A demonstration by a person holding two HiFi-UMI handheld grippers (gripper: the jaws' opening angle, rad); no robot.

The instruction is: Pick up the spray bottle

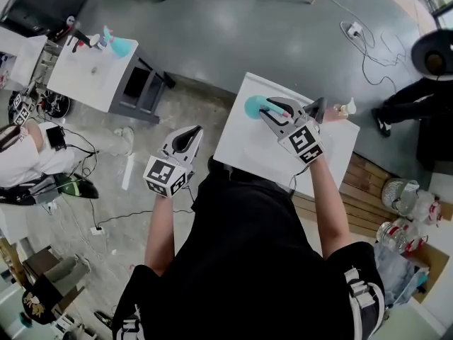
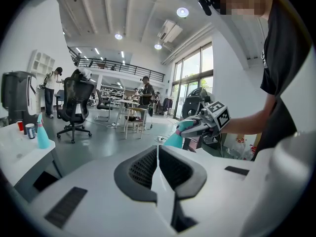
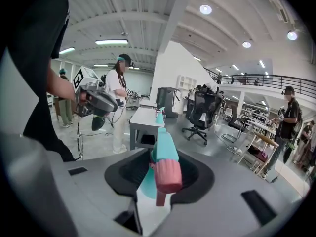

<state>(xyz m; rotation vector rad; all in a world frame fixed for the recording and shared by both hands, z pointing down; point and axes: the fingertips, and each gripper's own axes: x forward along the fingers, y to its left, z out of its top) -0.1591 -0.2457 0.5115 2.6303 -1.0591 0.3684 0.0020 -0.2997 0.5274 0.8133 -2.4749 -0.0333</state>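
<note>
A teal spray bottle [image 1: 253, 107] with a pink nozzle hangs over the far part of the white table [image 1: 248, 151], and my right gripper [image 1: 273, 108] is shut on its neck. In the right gripper view the spray bottle [image 3: 163, 157] fills the gap between the jaws of my right gripper [image 3: 160, 174], pink nozzle toward the camera. My left gripper [image 1: 187, 139] hovers left of the table over the floor, shut and with nothing in it. The left gripper view shows my left gripper [image 2: 158, 158] with pads together, and beyond it the right gripper [image 2: 196, 127] with the spray bottle [image 2: 175, 139].
A second white table [image 1: 92, 73] at the back left carries another teal bottle [image 1: 120, 45]. A small pale bottle [image 1: 347, 108] stands at my table's right edge. A person in black [image 1: 425, 83] is at the far right, with cables [image 1: 368, 48] on the floor and a wooden pallet [image 1: 368, 190] nearby.
</note>
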